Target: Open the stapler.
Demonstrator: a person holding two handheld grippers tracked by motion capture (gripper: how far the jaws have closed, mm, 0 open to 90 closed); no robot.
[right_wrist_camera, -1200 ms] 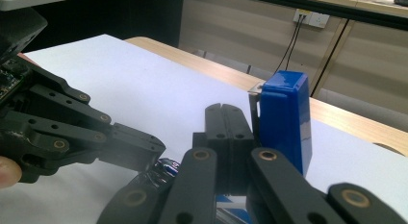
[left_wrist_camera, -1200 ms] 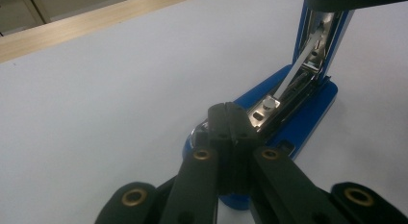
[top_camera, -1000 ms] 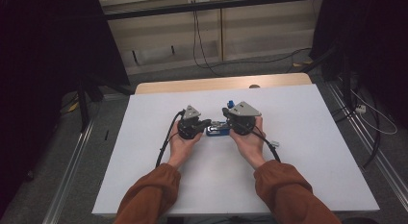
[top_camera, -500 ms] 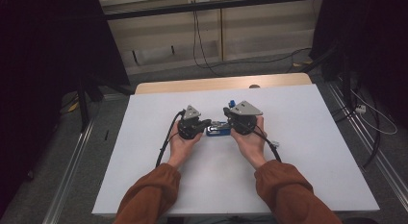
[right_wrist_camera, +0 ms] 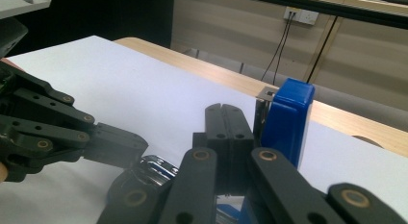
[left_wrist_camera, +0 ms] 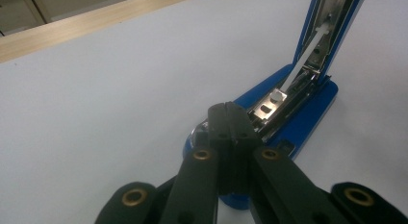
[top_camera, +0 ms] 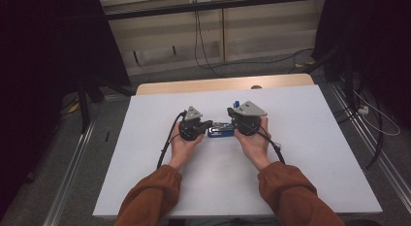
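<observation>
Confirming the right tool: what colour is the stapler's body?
Blue stapler, clearest in the left gripper view.

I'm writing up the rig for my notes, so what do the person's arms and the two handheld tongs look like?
Both sleeves are rust-orange. The left tongs and right tongs have chunky black bodies, each topped by a grey three-cornered plate. A black cable trails from each. In the gripper views, the black jaws run on linkage bars with brass-coloured pivot rings.
</observation>
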